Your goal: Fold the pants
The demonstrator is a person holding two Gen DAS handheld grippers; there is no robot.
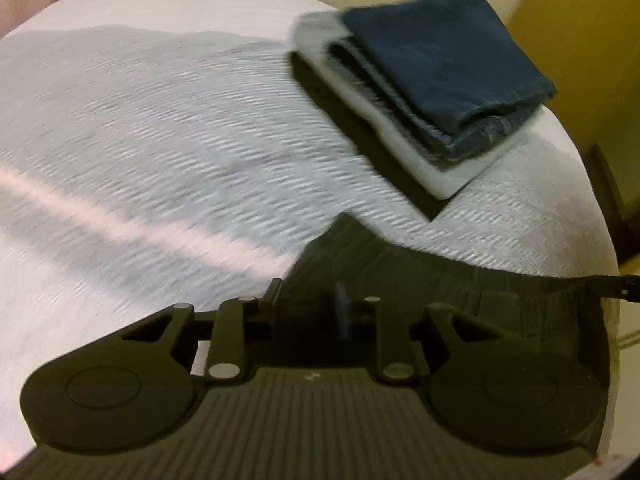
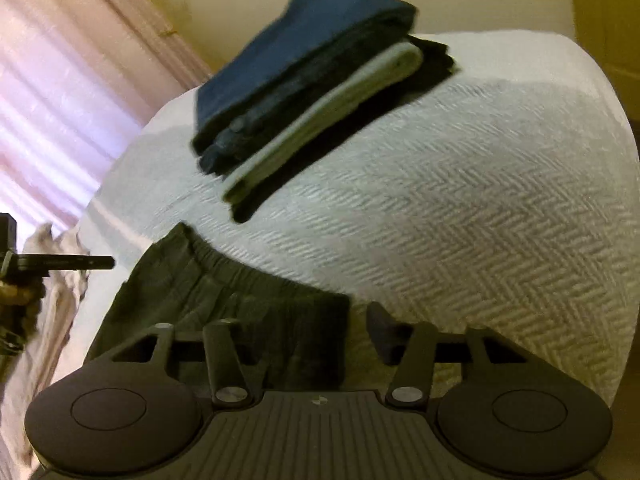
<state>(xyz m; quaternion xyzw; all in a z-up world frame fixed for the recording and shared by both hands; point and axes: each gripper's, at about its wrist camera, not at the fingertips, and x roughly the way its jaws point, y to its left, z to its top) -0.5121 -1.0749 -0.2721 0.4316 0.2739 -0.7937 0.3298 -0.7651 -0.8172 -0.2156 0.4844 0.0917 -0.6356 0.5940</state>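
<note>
Flanking dark pants (image 2: 224, 300): folded stack (image 2: 304, 80)

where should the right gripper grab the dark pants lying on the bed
At the elastic waistband of the dark pants, near its right corner. That gathered edge lies flat on the white bedspread just ahead of the right gripper, whose jaws stand open around it. Come in low from the near side, sliding one finger under the edge.

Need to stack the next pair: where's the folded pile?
The folded pile sits upper right in the left wrist view, on the white bedspread, beyond the dark pants.
</note>
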